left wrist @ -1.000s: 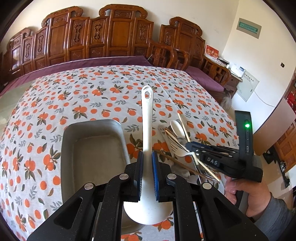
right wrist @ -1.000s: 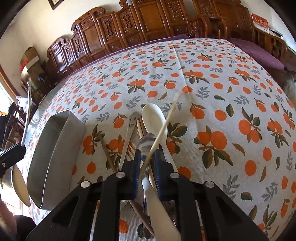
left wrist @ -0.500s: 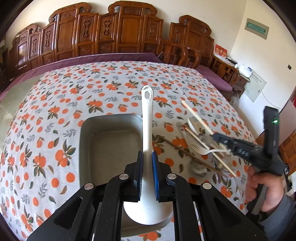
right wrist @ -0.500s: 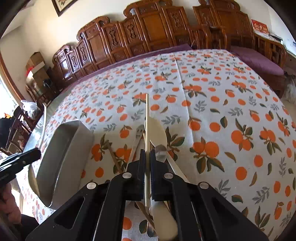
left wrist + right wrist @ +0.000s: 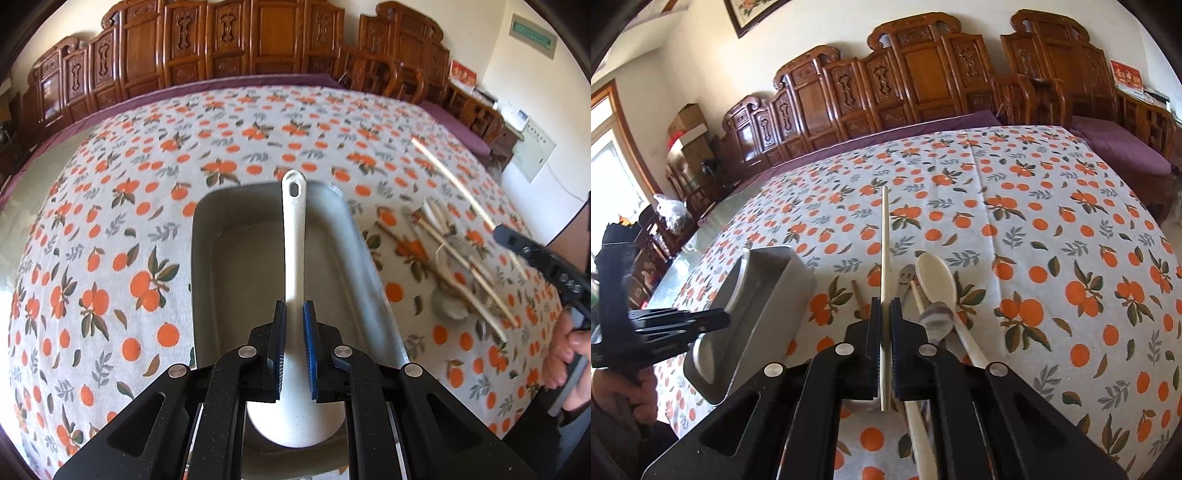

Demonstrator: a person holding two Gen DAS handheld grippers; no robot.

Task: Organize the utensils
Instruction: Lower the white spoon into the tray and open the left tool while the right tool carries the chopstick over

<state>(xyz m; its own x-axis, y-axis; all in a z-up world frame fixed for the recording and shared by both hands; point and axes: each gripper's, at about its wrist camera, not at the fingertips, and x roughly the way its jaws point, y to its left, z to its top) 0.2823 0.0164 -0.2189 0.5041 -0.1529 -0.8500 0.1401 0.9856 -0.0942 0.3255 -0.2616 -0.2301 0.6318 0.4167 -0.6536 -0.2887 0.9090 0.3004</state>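
**A:** Left wrist view, item one: the left gripper (image 5: 293,332), its blue-padded jaws pinched on the neck of a long white plastic ladle-shaped spoon (image 5: 294,236). Location of that item?

**B:** It hangs over the grey rectangular metal tray (image 5: 207,258). The spoon's long axis runs straight away from the gripper, handle tip with its hanging hole out over the tray's far rim, bowl back under the jaws at the near rim. That axis lies along the tray's long side, so a lowering move would likely seat the spoon lengthwise inside.

**A:** Item two?

**B:** Right wrist view: the right gripper (image 5: 885,332), jaws pressed together on a single pale wooden chopstick (image 5: 884,258). The stick points forward and up from the jaws, clear of the orange-print tablecloth (image 5: 1034,221).

**A:** And the tray, as seen from that gripper?

**B:** To its left, with the left gripper already beside it. The left hand is plainly the nearer to the tray; the right has to carry the chopstick leftward across the cloth.

**A:** Remaining stock?

**B:** A loose pile on the cloth just below and right of the right gripper: a cream plastic spoon (image 5: 936,282), a metal spoon (image 5: 936,317), brown chopsticks (image 5: 858,295), the end of a metal handle (image 5: 907,275). They cross one another; the exact count cannot be told.
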